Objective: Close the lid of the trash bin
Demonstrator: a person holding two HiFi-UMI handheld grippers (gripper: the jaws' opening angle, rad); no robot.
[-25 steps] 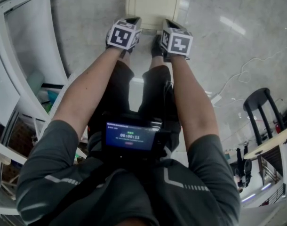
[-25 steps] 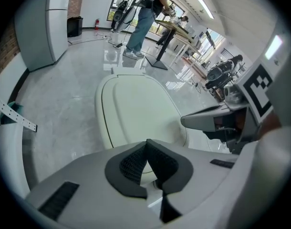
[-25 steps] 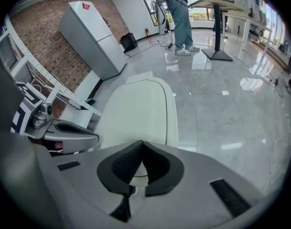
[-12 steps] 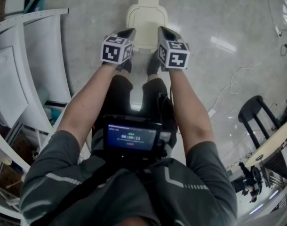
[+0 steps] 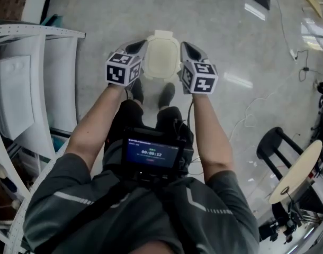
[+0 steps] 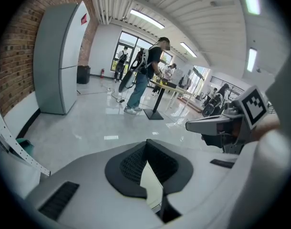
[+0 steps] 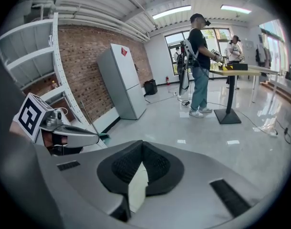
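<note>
The cream trash bin (image 5: 161,57) stands on the grey floor straight below me, seen from above, its lid lying flat over it. My left gripper (image 5: 139,47) hangs in the air at the bin's left side and my right gripper (image 5: 187,48) at its right side, both well above it and touching nothing. In the left gripper view the left gripper (image 6: 146,145) has its jaws together, with only a cream sliver of the bin (image 6: 152,190) showing beneath. The right gripper (image 7: 141,145) looks the same, tips meeting and nothing held.
White shelving (image 5: 24,89) runs along the left. A black stool (image 5: 275,147), a round wooden table (image 5: 302,171) and floor cables (image 5: 267,99) lie to the right. A person (image 6: 145,75) stands at a far table, beside a grey cabinet (image 6: 59,56).
Both grippers have risen away from the bin's lid and spread slightly. The bin now looks smaller and farther below, as the view pulled up and back.
</note>
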